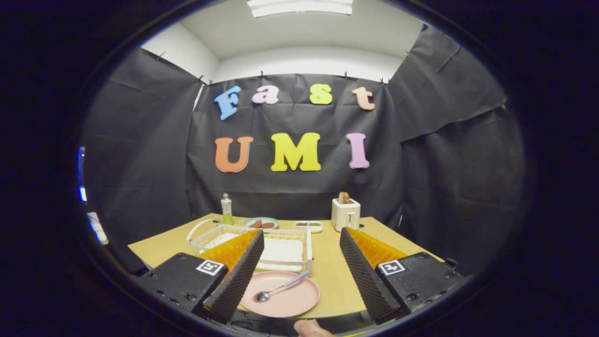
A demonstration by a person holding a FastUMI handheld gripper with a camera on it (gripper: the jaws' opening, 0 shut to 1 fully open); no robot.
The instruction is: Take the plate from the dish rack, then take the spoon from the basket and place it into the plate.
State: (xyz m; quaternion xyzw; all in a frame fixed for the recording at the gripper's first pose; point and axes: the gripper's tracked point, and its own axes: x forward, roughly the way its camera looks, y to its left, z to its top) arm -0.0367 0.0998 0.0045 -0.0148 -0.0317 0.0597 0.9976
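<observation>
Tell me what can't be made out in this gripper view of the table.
- White wire basket: its near left part is covered by the gripper's left finger.
- Small round plate and little white tray at the table's far side: their contents are too small to identify.
- Round pink plate holding the metal spoon: its left rim sits behind that finger.

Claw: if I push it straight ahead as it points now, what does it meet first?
The open claw holds nothing. Straight ahead, it would probably first pass over the pink plate with the spoon, then meet the white basket; depth is unclear.
</observation>
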